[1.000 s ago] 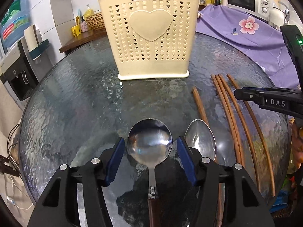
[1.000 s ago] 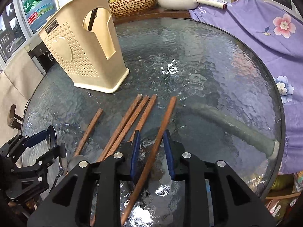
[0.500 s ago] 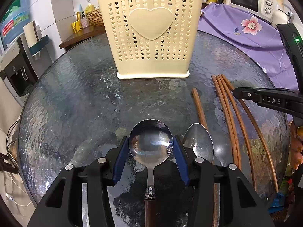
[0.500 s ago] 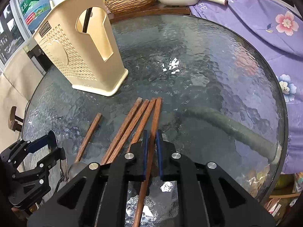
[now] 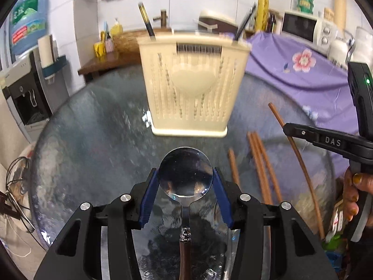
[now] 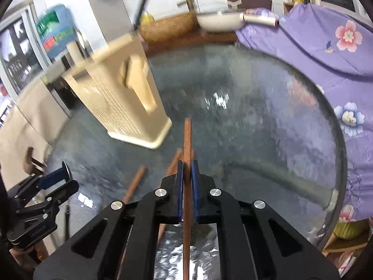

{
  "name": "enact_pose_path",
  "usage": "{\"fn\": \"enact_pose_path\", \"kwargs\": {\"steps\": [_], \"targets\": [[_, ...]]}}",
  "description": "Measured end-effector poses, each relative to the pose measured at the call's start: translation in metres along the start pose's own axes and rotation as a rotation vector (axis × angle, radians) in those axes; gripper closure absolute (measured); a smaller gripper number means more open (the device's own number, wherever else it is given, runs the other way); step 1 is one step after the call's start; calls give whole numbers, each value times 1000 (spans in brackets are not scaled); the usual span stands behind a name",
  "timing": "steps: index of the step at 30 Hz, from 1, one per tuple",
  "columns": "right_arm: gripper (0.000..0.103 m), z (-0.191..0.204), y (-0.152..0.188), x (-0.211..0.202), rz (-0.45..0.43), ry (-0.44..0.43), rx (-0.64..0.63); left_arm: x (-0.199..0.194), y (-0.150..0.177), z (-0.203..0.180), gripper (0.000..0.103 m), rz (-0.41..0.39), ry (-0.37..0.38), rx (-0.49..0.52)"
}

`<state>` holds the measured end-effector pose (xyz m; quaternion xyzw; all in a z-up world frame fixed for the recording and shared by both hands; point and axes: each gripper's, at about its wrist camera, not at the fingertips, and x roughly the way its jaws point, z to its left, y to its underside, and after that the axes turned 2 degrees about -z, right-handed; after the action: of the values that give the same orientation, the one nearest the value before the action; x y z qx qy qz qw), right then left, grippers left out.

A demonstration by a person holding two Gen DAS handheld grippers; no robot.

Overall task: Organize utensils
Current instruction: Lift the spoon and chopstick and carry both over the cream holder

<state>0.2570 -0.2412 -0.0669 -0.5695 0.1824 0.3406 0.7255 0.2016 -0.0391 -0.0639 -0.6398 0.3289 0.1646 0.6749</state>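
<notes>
My left gripper (image 5: 185, 175) is shut on the round bowl of a steel spoon (image 5: 185, 171) with a brown handle, lifted off the glass table (image 5: 93, 144). My right gripper (image 6: 187, 165) is shut on one brown chopstick (image 6: 187, 135), which points forward above the table; the same chopstick (image 5: 293, 144) shows raised in the left wrist view. Several more chopsticks (image 5: 261, 163) lie on the glass. The cream perforated utensil holder (image 5: 193, 86) stands upright beyond them, with dark handles sticking out of its top. A second spoon is mostly hidden behind my left gripper.
A purple flowered cloth (image 6: 326, 53) covers furniture past the table's right edge. A wooden shelf with a wicker basket (image 6: 167, 26) and a white pan (image 6: 219, 21) stands behind the table. A water dispenser (image 5: 25, 88) stands at the left. A hand (image 5: 354, 193) holds the right gripper.
Both grippers closed, the left on the spoon's bowl and the right on a chopstick, then rose with them off the glass. The views tilted up and blurred.
</notes>
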Motion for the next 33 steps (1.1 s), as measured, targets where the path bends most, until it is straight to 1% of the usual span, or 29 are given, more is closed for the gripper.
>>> {"fn": "enact_pose_path", "kwargs": {"steps": [5, 8, 10, 13, 18, 22, 26, 30, 33], "targets": [[96, 9, -17, -49, -112, -89, -7, -34, -16, 0, 57, -96, 25, -25], [95, 17, -22, -69, -158, -110, -39, -47, -22, -1, 57, -135, 23, -28], [96, 19, -24, -76, -169, -128, -49, -52, -25, 0, 57, -151, 26, -36], [96, 25, -27, -82, -171, -146, -61, -58, -26, 1, 57, -162, 50, -53], [96, 33, -30, -92, -190, -162, -90, -63, -27, 1, 57, -171, 56, -45], [96, 42, -34, -100, -204, -172, -128, -67, -32, 5, 57, -181, 80, -61], [96, 50, -40, -106, -219, -180, -157, -71, -37, 6, 57, -198, 72, -53], [96, 52, -51, -110, -229, -214, -156, -73, -47, 9, 57, -206, 99, -67], [96, 58, -67, -117, -252, -248, -159, -77, -63, 12, 57, -224, 116, -75]]}}
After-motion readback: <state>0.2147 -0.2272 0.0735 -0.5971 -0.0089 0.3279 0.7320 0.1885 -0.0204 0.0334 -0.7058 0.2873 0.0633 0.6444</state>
